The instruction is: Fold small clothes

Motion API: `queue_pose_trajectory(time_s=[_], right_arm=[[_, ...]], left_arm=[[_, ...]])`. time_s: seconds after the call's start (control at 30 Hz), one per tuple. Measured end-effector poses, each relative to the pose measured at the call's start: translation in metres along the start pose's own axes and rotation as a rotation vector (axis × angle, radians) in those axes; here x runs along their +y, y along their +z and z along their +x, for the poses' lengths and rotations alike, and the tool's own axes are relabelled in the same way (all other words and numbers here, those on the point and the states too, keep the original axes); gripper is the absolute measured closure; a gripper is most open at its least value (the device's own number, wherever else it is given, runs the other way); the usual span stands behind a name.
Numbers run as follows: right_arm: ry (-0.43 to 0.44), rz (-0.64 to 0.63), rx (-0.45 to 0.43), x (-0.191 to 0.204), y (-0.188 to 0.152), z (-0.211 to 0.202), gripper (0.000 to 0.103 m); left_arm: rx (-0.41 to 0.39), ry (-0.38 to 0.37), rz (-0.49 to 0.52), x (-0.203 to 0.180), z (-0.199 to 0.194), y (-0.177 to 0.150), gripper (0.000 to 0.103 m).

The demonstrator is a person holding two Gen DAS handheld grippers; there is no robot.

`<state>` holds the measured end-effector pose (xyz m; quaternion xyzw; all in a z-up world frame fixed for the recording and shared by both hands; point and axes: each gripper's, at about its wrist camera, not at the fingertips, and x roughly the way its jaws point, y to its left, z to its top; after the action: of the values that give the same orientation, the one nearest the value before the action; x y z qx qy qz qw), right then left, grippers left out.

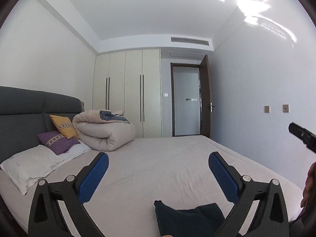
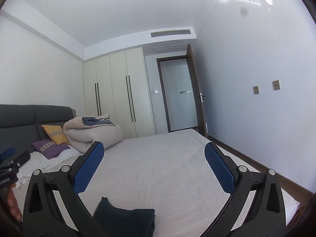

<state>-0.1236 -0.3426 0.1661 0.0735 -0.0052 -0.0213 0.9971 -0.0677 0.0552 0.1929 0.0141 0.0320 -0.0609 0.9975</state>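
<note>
Two grippers were up off the bed, and you held both with jaws spread wide and nothing between them. Your left gripper (image 1: 158, 163) and your right gripper (image 2: 154, 154) pointed level across the mattress toward the wardrobe (image 1: 126, 92), which reads to me as a pause between handling steps, not a reach.

You had the dark garment (image 2: 124, 220) lying at the near edge of the bed (image 1: 167, 158), just below and in front of both grippers, touched by neither. It looked already doubled over: the right wrist view showed stacked layers along its right side and one corner poking upward. I judge the fold to be well along, perhaps finished, though much of the cloth was hidden under the gripper frames. The fabric seemed soft, matte and fairly thick, dark teal or navy.

Each gripper carried blue finger pads (image 1: 93, 177) with a fine cross-hatched texture, meant to bite on cloth. The sheet was pale, smooth and lightly creased.

Toward the head of the bed sat a rolled beige quilt (image 1: 104, 132), a yellow cushion (image 1: 63, 125), a purple cushion (image 1: 58, 141) and a white pillow (image 1: 29, 167), all well apart from the garment, leaving you a bare working area.
</note>
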Motion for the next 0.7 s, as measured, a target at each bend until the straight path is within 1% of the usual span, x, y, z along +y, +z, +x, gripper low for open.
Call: queue_pose_trajectory(time_s=[0.07, 0.1, 0.2, 0.3, 0.33, 0.4, 0.47, 0.6, 0.7], right_arm=[[-0.005, 0.007, 0.0, 0.001, 0.006, -0.008, 0.0], [-0.008, -0.005, 0.003, -0.001, 0.009, -0.015, 0.0], [0.012, -0.06, 0.033, 0.002, 0.009, -0.024, 0.0], [0.026, -0.116, 0.113, 0.01, -0.001, -0.022, 0.0], [0.019, -0.124, 0.137, 0.012, -0.006, -0.022, 0.0], [-0.025, -0.142, 0.205, 0.015, -0.02, -0.019, 0.0], [-0.06, -0.14, 0.29, 0.015, -0.037, -0.012, 0.0], [-0.107, -0.089, 0.481, 0.01, -0.084, 0.016, 0.0], [-0.127, -0.061, 0.596, 0.003, -0.117, 0.029, 0.0]], left_arm=[[-0.003, 0.014, 0.034, -0.002, -0.001, -0.005, 0.0], [0.009, 0.018, 0.043, -0.003, -0.002, -0.009, 0.0], [0.116, -0.004, 0.063, -0.008, 0.006, -0.023, 0.0], [0.176, 0.001, 0.038, -0.011, 0.007, -0.041, 0.0], [0.206, 0.006, 0.029, -0.012, 0.009, -0.047, 0.0], [0.303, 0.026, 0.018, -0.014, 0.018, -0.061, 0.0], [0.391, 0.029, 0.003, -0.014, 0.027, -0.077, 0.0], [0.519, 0.055, 0.016, -0.019, 0.042, -0.106, 0.0], [0.606, 0.064, 0.005, -0.019, 0.054, -0.124, 0.0]])
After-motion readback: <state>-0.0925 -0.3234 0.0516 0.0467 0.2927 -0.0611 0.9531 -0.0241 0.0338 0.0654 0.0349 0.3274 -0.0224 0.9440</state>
